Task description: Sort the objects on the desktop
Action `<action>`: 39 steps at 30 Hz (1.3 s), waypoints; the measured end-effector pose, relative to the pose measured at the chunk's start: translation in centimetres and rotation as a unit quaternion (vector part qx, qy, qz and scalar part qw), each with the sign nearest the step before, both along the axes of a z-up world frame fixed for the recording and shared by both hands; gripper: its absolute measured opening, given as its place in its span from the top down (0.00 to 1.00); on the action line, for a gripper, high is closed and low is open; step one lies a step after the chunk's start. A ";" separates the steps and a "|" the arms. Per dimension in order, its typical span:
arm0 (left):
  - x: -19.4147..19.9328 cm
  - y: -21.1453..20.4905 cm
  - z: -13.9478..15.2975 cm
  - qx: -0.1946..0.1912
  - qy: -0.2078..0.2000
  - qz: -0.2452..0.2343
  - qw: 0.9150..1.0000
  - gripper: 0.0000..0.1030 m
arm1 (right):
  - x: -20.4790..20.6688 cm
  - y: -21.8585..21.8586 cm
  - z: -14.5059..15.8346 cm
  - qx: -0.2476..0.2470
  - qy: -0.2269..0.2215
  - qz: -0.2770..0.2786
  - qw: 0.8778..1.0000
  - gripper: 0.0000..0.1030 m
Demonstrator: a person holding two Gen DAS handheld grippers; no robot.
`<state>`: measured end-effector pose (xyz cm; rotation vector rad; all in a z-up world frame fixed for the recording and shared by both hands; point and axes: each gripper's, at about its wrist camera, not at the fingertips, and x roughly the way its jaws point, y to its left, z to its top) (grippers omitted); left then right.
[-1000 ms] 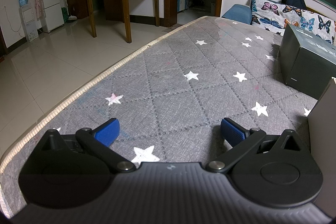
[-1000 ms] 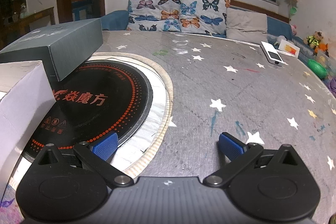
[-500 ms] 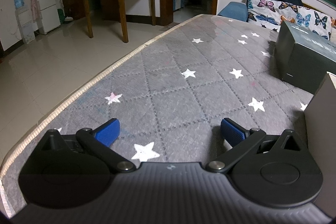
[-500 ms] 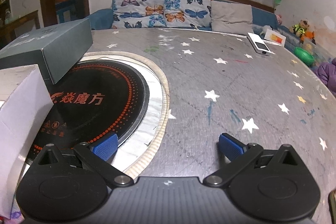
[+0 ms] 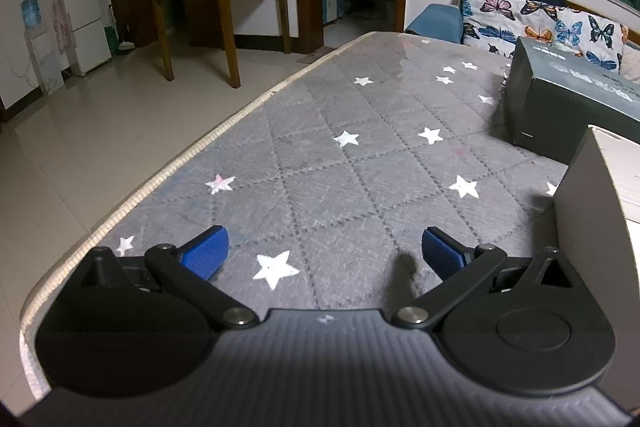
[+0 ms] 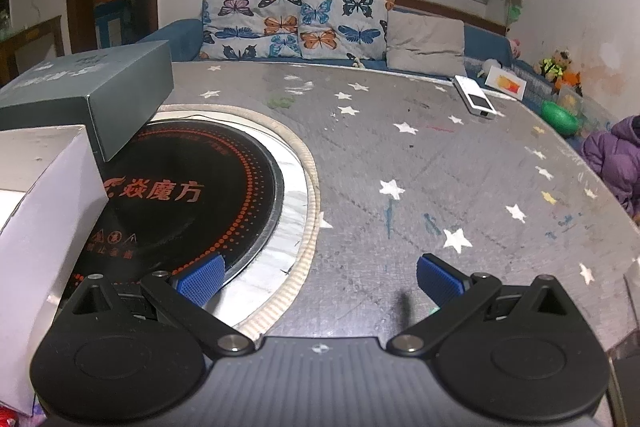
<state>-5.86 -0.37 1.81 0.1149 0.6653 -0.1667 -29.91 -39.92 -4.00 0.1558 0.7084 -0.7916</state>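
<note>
Left wrist view: your left hand-held gripper (image 5: pixel 324 251) is spread, empty, above the starred bench (image 5: pixel 328 167); a dark box (image 5: pixel 568 107) and white box (image 5: pixel 600 227) sit right.

Right wrist view: your right hand-held gripper (image 6: pixel 320 279) is spread, empty, beside the round cooktop (image 6: pixel 192 195); both boxes overlap it, left.

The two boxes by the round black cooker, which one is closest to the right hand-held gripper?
The white box. It sits low on the left beside the right hand-held gripper, while the dark grey-green box lies behind it, farther along the black cooker.
</note>
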 end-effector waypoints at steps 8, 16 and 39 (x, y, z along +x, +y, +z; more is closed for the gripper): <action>-1.9 -0.1 1.8 0.011 -0.010 0.003 1.000 0.00 | 0.1 1.4 0.7 -0.013 0.002 0.004 1.000 0.00; -3.0 0.2 3.1 0.006 -0.011 0.012 1.000 0.00 | 0.1 2.5 1.4 -0.021 0.004 0.002 1.000 0.00; -5.8 0.1 5.3 -0.003 -0.016 0.001 1.000 0.00 | -0.8 5.7 3.2 -0.031 -0.012 0.022 0.999 0.00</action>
